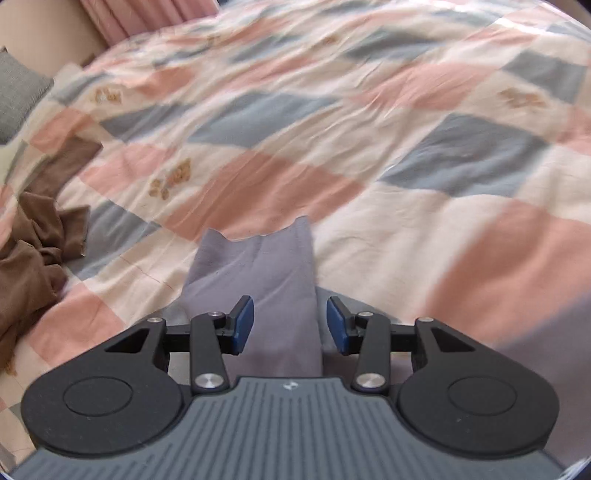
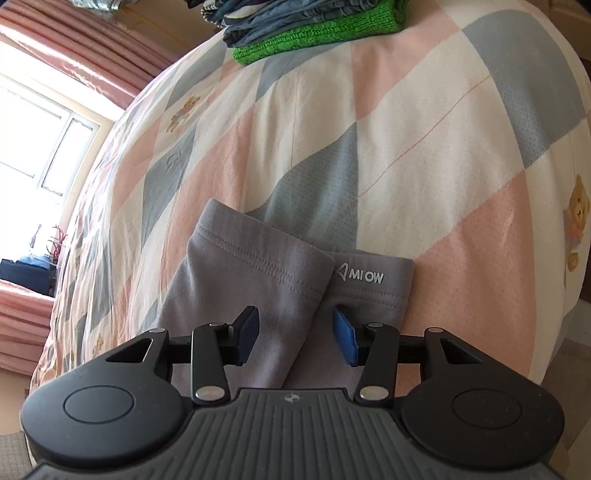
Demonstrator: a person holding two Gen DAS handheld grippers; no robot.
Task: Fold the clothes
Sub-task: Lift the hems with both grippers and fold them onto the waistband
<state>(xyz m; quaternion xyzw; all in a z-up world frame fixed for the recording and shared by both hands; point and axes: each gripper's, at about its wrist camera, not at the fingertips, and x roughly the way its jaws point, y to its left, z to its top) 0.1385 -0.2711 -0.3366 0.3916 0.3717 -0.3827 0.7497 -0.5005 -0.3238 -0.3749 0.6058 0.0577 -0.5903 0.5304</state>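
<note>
A light grey garment (image 1: 258, 269) lies on the checked bedspread (image 1: 332, 129). In the left wrist view a narrow end of it runs between the blue pads of my left gripper (image 1: 290, 323), which stands open just above it. In the right wrist view the grey garment (image 2: 258, 269) shows two stitched cuffs, one overlapping the other, with white lettering on the lower one. My right gripper (image 2: 295, 338) is open over the overlapped cuffs, pads apart on either side of the cloth.
A crumpled brown garment (image 1: 37, 251) lies at the left. A grey cushion (image 1: 18, 96) sits at the far left. A stack of folded clothes, denim on green knit (image 2: 317, 26), rests at the far end of the bed. Pink curtains (image 2: 74, 48) and a window are to the left.
</note>
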